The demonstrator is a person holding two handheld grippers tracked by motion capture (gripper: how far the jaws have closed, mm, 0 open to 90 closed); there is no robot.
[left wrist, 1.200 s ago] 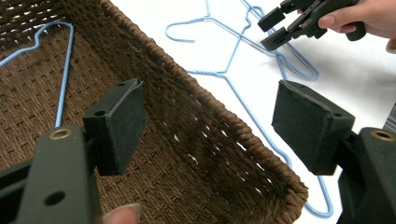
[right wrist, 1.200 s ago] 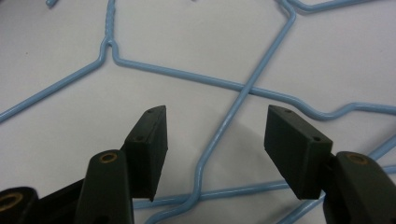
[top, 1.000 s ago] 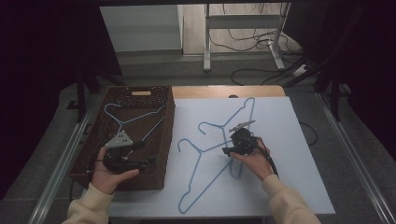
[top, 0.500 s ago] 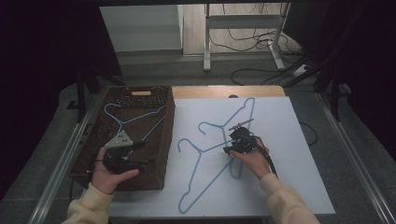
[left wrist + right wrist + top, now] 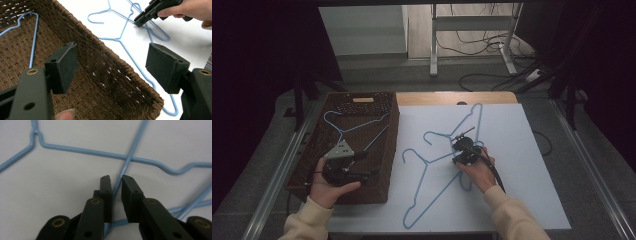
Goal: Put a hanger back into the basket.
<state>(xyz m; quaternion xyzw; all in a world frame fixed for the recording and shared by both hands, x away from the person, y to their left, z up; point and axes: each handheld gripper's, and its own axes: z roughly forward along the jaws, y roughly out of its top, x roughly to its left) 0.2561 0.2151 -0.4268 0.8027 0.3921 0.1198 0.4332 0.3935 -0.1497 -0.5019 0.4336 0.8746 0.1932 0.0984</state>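
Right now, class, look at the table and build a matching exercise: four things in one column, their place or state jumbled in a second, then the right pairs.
Things:
1. left tongs
2. right tongs
3. hanger in the basket
4. wicker basket

Places or states:
A. lies inside brown weave
B. jaws wide apart over the basket, nothing between them
C. sits at the table's left side
D. jaws just closing around a blue hanger wire on the white tabletop

Pairs: 1-B, 2-D, 3-A, 4-C
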